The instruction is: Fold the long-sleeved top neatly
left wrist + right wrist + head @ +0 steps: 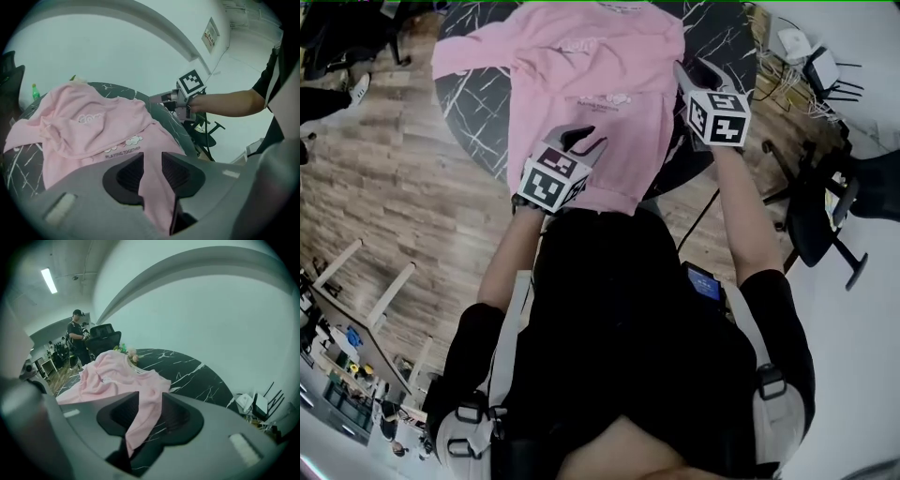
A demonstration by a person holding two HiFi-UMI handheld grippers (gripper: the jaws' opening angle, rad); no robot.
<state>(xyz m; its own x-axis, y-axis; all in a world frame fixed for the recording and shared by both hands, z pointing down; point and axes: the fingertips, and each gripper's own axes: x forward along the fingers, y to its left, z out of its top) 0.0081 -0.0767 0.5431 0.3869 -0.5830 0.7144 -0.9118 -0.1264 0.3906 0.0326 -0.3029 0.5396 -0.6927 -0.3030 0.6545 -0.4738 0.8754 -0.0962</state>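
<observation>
Floor: wood-look floor (384,187) runs round the bench on your left and near sides.
Bench: the round black bench (473,112) with white veins stands right in front of you. Bare stone shows at its left and far right.
Top: the pink top (581,84) lies spread on the bench with its printed front facing up. One sleeve reaches out to the left. The near hem hangs over the bench's near edge, towards you.
Chair: a black office chair (825,216) stands on the floor to your right, well apart from the bench.
Left gripper: your left gripper (584,141) is at the near left part of the hem. Its fingers are narrow and clamped on a fold of the pink cloth, which fills the gap between them.
Right gripper: your right gripper (698,75) is at the right edge of the top, farther out than the left one. Its fingers hold a strip of the pink cloth, which trails down between them.
Bottle: a small green bottle (35,91) shows beyond the bench's far left side.
</observation>
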